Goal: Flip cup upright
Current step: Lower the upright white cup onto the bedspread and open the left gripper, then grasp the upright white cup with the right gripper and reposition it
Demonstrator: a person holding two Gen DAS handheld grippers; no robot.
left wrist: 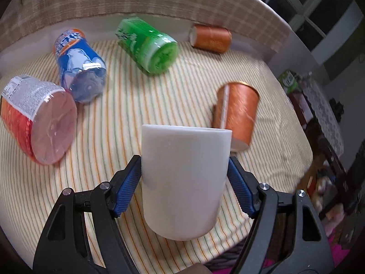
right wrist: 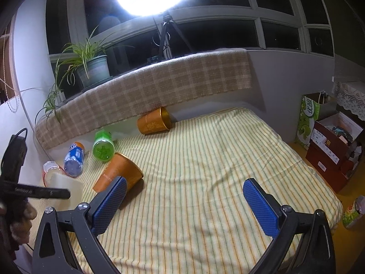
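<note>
My left gripper (left wrist: 184,173) is shut on a white cup (left wrist: 184,178), its blue pads (left wrist: 129,182) pressing both sides. The cup is held above the striped cloth, wider end pointing away from the camera. It also shows at the far left of the right wrist view (right wrist: 68,188), behind the left gripper's dark body. My right gripper (right wrist: 184,199) is open and empty above the striped cloth (right wrist: 205,171). An orange cup (left wrist: 237,111) lies tipped on the cloth just beyond the white cup; in the right wrist view (right wrist: 118,173) it lies just beyond my right gripper's left finger.
A second orange cup (right wrist: 155,122) lies on its side by the plaid-covered ledge (right wrist: 159,86). Green (left wrist: 148,45), blue (left wrist: 79,64) and red (left wrist: 38,121) bottles lie at the left. Boxes (right wrist: 330,146) stand past the right edge. A potted plant (right wrist: 91,68) sits on the sill.
</note>
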